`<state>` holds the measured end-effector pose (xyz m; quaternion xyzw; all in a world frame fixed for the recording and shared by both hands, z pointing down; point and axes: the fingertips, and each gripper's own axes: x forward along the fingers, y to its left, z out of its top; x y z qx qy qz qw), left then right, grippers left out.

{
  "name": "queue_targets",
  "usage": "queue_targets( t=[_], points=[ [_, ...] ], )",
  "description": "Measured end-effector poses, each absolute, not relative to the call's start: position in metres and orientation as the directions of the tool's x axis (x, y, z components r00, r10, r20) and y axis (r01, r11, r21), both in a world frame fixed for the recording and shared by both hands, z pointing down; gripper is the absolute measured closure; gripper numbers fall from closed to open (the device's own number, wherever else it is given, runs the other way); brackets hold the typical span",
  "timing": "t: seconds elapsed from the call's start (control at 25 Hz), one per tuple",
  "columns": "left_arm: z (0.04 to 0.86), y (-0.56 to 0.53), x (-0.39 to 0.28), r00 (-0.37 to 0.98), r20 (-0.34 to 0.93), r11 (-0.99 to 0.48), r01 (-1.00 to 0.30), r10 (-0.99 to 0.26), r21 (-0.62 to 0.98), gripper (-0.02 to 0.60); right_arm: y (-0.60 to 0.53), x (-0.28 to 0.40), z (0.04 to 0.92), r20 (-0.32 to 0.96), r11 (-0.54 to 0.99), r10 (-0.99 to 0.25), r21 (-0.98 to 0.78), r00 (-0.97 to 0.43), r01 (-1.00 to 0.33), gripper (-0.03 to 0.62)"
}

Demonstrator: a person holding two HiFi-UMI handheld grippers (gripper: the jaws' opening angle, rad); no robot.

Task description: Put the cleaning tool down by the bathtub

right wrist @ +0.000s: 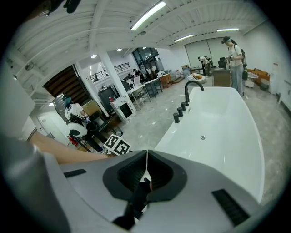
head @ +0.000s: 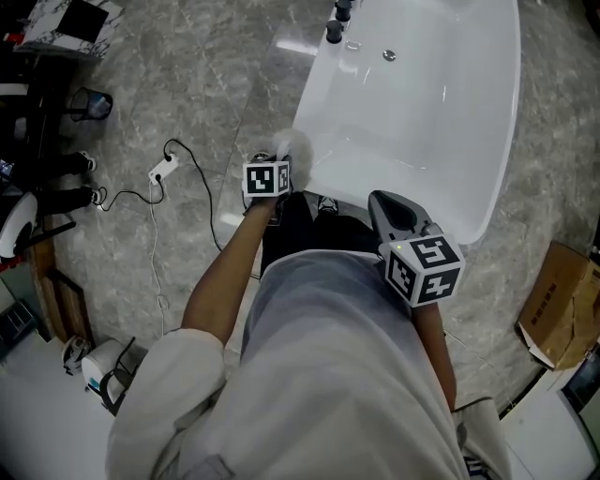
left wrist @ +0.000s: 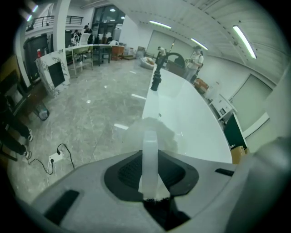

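The cleaning tool has a translucent white handle [left wrist: 149, 159] and a fluffy pale head [left wrist: 148, 133]. My left gripper [left wrist: 150, 169] is shut on the handle, with the head sticking out past the jaws. In the head view the left gripper [head: 269, 178] hangs at the near left rim of the white bathtub [head: 422, 103], and the fluffy head [head: 292, 146] touches or overlaps that rim. My right gripper [head: 401, 217] is held over the tub's near end, its jaws shut with nothing between them [right wrist: 146, 160]. The tub [right wrist: 218, 132] looks empty.
Black taps [head: 335, 28] stand on the tub's far rim. A white power strip with a black cable [head: 161, 171] lies on the marble floor to the left. A cardboard box [head: 562, 305] sits at the right. Dark furniture [head: 37, 141] lines the left edge. People stand far off [right wrist: 234, 59].
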<state>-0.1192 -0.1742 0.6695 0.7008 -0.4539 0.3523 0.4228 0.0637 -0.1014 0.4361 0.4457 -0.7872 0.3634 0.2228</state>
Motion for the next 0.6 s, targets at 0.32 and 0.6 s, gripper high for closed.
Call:
queue_targets(
  t=[0.32, 0.6],
  points=[
    [0.677, -0.179, -0.116, 0.346, 0.878, -0.19, -0.936, -0.33, 0.297, 0.499, -0.096, 0.07, 0.437, 0.686, 0.315, -0.55, -0.357, -0.476, -0.879, 0.582],
    [0.684, -0.183, -0.115, 0.351, 0.882, -0.21, -0.932, -0.314, 0.296, 0.499, -0.094, 0.066, 0.436, 0.697, 0.323, -0.545, -0.338, -0.465, -0.884, 0.582]
  ],
)
